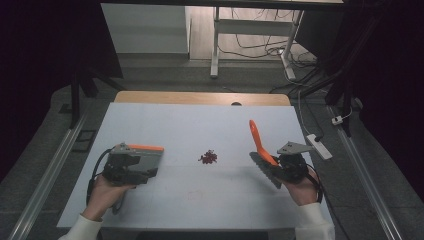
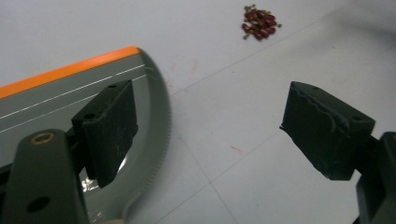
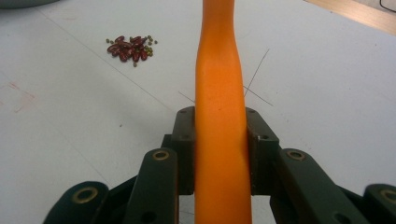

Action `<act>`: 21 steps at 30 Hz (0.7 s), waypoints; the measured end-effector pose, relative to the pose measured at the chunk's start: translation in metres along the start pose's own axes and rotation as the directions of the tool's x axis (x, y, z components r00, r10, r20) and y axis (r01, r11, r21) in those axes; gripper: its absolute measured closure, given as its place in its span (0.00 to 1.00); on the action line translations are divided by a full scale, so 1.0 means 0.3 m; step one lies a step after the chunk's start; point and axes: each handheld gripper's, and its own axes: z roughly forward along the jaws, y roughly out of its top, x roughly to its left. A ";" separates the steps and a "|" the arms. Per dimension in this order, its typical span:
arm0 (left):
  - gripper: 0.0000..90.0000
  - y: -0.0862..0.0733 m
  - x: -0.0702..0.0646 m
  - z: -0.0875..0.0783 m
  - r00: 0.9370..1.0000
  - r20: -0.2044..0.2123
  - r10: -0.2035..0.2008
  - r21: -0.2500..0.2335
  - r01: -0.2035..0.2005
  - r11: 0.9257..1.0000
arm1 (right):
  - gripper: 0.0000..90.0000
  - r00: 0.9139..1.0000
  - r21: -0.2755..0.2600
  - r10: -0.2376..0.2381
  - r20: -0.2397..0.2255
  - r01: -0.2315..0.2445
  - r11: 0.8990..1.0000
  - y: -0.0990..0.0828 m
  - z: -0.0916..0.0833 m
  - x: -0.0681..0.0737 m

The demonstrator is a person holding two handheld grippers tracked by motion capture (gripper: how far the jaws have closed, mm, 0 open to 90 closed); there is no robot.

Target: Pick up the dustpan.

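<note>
Beans point(image 1: 208, 157) lie in a small dark-red heap mid-table, well apart from both tools, with a few greenish bits mixed in. We hold a brush point(image 1: 261, 145) in the right gripper point(image 1: 287, 167): its jaws are clamped on the orange handle, which rises up and away while the bristle end sits low by the gripper. To the other side of the heap, the left gripper point(image 1: 125, 170) is at the grey dustpan point(image 1: 145, 157) with the orange edge; its jaws stand wide, one pad over the pan, and we cannot tell that they grip it. We judge the sweeping has not begun. Next we need the pan's lip down beside the heap and the bristles behind the beans, on the white table point(image 1: 200, 200).
</note>
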 end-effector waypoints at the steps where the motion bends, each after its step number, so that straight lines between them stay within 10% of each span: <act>1: 0.21 -0.001 0.001 -0.006 1.000 -0.005 -0.008 0.001 0.008 1.000 | 0.78 1.000 -0.001 0.000 -0.002 0.000 1.000 -0.001 0.000 0.000; 21: 0.16 -0.076 0.066 -0.068 0.980 -0.114 -0.165 0.052 0.172 0.984 | 0.78 1.000 0.024 -0.015 0.002 0.015 1.000 -0.008 0.014 0.014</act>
